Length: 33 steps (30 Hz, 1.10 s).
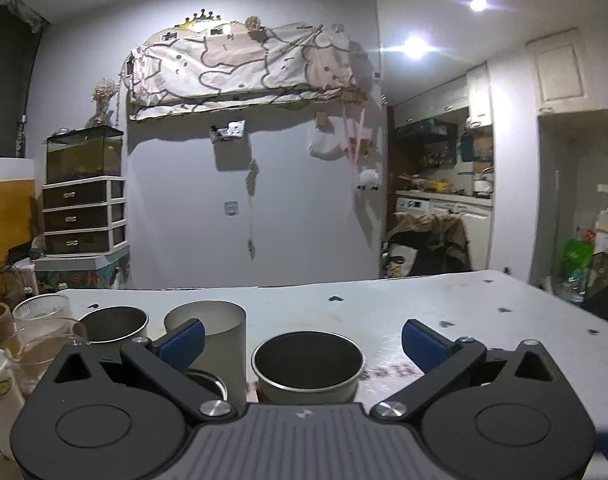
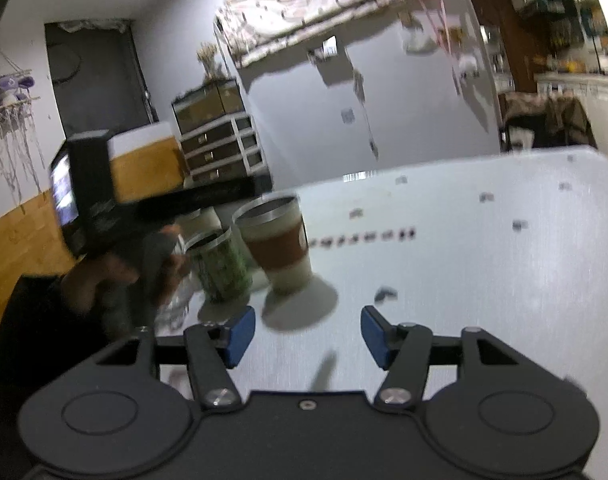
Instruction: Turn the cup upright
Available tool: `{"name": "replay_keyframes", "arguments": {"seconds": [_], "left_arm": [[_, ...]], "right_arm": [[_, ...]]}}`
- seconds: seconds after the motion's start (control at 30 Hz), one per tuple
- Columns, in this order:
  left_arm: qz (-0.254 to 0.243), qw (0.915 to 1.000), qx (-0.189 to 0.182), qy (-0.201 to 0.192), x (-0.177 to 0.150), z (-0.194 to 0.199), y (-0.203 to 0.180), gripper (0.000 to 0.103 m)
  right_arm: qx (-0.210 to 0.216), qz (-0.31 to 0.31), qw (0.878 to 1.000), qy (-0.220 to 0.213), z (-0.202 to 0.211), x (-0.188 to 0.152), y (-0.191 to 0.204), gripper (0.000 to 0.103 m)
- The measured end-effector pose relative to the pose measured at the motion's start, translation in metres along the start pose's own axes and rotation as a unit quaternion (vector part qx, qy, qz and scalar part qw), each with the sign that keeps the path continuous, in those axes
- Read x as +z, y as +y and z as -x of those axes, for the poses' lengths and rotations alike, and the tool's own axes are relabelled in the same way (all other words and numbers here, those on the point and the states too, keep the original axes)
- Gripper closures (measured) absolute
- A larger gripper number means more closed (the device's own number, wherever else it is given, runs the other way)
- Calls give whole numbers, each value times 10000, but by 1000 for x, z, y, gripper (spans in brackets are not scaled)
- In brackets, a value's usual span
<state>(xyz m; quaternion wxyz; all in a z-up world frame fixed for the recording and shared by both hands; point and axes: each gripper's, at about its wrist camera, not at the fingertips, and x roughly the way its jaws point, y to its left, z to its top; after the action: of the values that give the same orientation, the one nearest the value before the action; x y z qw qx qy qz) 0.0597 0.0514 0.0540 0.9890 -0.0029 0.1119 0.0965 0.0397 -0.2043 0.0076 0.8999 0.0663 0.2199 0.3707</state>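
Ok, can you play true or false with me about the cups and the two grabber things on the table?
1. The steel cup with the dark inside stands with its mouth up. True.
2. The left gripper is squeezing that steel cup. False: its blue fingers are spread wide, one on each side, not touching it.
3. The right gripper holds nothing. True.
4. The tall cup with the brown sleeve lies on its side. False: it stands upright on the white table.
5. A green patterned cup stands beside the brown-sleeved one. True.
6. The table is bright red. False: it is white with small dark marks.
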Motion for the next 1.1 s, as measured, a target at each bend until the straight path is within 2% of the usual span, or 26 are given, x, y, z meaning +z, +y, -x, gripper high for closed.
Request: {"name": "replay_keyframes", "arguments": {"seconds": [0.13,0.23,0.37,0.57,0.83,1.1], "left_arm": [[-12,10000,1,-43,-6,30,6,0],[-8,10000,-19,14,-14,48,10,0],[-169,9998,-66,-57,-29,70,16,0],[-26,9999,77,89,-52,87,22,0],[-4,9991,342,259,-68,100,26,0],[77,9988,358,326,-76,104,25,0]], "right_arm": [[-235,375,9981,-436,0,3,11,32],[-420,622,9955,-573,-3,0,17,28],[-499,586,9952,-596,-8,-5,17,25],[-730,559,9940,-596,-12,-14,16,20],[-1015,679,9903,-665,-10,-23,19,2],[-1241,1048,9843,-695,-11,-38,28,0]]}}
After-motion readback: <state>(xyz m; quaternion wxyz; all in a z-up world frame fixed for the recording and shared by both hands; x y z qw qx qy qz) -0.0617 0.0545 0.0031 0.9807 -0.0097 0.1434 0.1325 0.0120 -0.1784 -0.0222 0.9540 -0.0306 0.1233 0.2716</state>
